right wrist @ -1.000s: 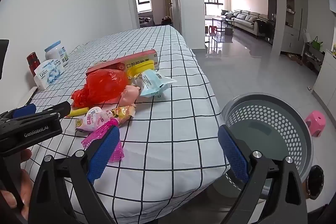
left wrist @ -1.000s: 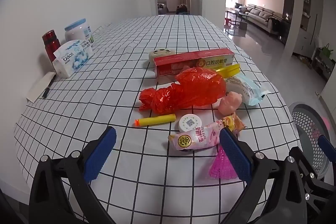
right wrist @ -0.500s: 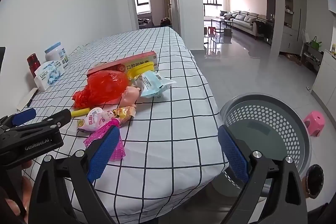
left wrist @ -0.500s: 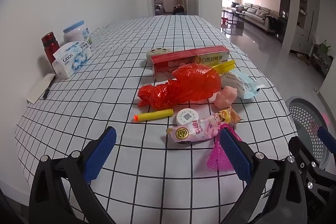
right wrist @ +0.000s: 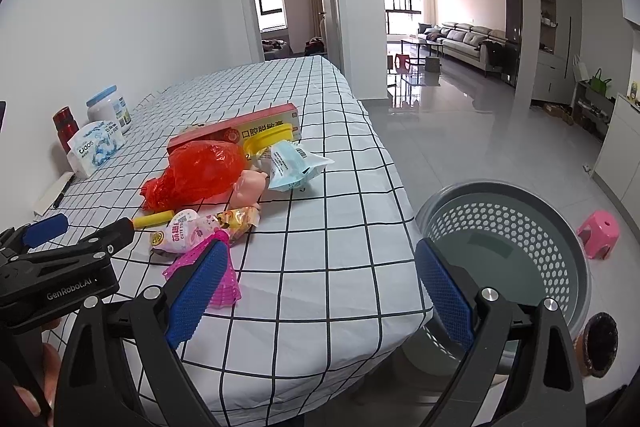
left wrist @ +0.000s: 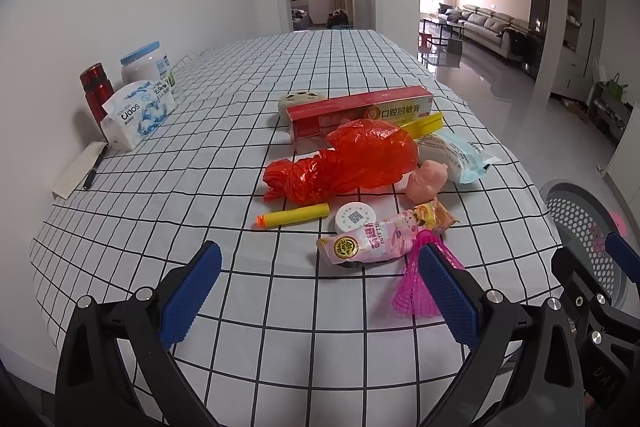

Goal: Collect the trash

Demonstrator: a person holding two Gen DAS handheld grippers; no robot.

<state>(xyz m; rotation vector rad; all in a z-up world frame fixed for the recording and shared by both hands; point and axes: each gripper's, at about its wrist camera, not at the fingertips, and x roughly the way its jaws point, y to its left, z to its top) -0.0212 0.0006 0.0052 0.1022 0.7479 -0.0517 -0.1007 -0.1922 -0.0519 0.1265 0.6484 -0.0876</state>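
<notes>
So the trash is all in one loose pile on the checkered surface, straight ahead of the left tongs and off to the front-left of the right tongs. Closest to the left tongs is a pink snack packet, with a pink mesh net touching its near end and poking out right beside the left tongs' right-hand finger. Just past the packet there's a small white round lid and a yellow foam dart, then a crumpled red plastic bag, a little pink pig toy and a pale blue wrapper. Behind all that lies a long red toothpaste box with a yellow strip beside it.

Both tongs are spread wide, nothing between the fingers, both hanging above the near edge of the surface.

The grey perforated basket sits on the floor, ahead-right of the right tongs, just beside the surface's corner. Far left against the wall: a tissue pack, a white jar, a red bottle.
</notes>
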